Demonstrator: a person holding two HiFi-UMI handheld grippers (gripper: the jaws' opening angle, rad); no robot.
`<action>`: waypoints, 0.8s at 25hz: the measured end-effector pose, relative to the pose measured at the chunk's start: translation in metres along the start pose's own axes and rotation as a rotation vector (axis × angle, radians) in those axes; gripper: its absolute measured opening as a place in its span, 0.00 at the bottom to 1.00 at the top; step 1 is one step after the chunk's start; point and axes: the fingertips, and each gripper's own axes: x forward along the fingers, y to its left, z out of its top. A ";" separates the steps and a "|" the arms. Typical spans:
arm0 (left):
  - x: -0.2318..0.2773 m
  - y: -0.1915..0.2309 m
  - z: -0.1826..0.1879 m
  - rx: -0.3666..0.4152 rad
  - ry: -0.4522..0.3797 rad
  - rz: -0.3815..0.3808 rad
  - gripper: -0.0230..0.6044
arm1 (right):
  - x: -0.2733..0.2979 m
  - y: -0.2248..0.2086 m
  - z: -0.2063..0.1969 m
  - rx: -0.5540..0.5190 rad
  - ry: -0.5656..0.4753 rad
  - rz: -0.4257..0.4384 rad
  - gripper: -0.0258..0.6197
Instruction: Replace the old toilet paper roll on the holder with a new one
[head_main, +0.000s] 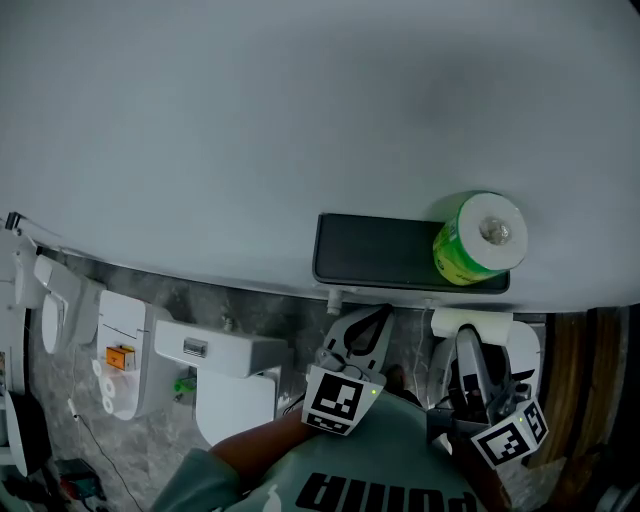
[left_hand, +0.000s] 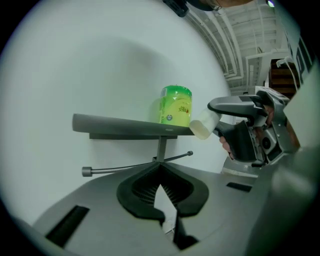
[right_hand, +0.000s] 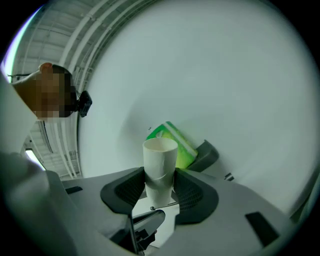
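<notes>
**Old tube in the right gripper, new roll on the shelf**

The right gripper (right_hand: 160, 176) has its jaws part-closed on the empty cardboard tube (right_hand: 160, 152). The left gripper (left_hand: 160, 166) is closed and empty. At its twelve o'clock is the bare holder rod (left_hand: 131, 168), under the shelf (left_hand: 115, 125). The green-wrapped new roll (left_hand: 176, 105) stands at one o'clock.

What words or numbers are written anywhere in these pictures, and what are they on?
"PUMA": big black letters, upside down and partly cut off by the picture's edge, on the person's shirt.
Print on the green roll: too small to read.
Orange label at the left: too small to read.
</notes>
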 end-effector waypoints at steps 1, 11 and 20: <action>-0.004 0.006 0.000 -0.005 -0.001 0.011 0.04 | 0.006 0.008 -0.003 -0.023 0.011 0.011 0.33; -0.046 0.065 0.005 -0.027 -0.045 0.130 0.04 | 0.063 0.071 -0.017 -0.195 0.068 0.104 0.33; -0.068 0.095 0.004 -0.059 -0.066 0.213 0.04 | 0.104 0.093 -0.021 -0.361 0.130 0.088 0.33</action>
